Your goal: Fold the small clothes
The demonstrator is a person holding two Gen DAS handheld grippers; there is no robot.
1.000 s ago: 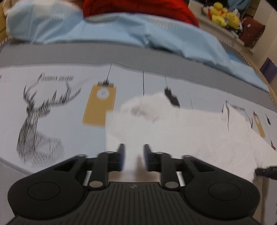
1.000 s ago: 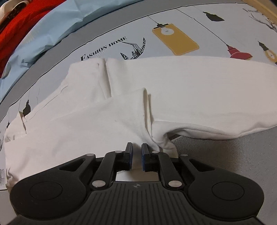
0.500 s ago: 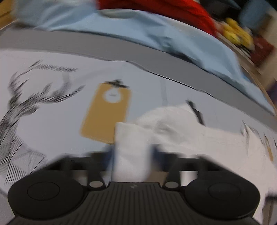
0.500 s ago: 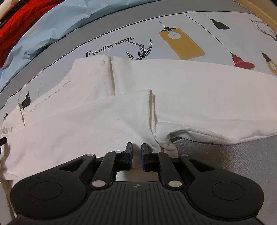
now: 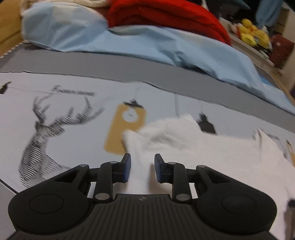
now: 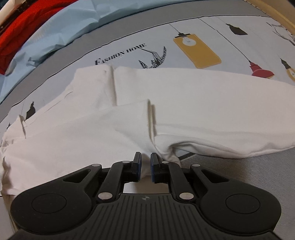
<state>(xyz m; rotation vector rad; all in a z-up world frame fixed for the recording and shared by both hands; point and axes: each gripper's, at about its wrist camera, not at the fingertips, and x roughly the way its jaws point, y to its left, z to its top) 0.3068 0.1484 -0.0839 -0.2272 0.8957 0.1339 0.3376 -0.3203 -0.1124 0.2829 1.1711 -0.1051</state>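
A white garment lies spread on a printed bedsheet, with one part folded over itself. My right gripper is shut on the garment's near edge beside the fold. In the left wrist view the same white garment lies bunched to the right. My left gripper is open, with a strip of the white cloth lying between its jaws.
A light blue blanket and a red blanket are piled along the far side of the bed. Yellow plush toys sit on a shelf at the far right. The printed bedsheet stretches to the left.
My left gripper has opened wider and shifted over the garment's left end. The right gripper stays shut on the cloth and has drawn it slightly nearer.
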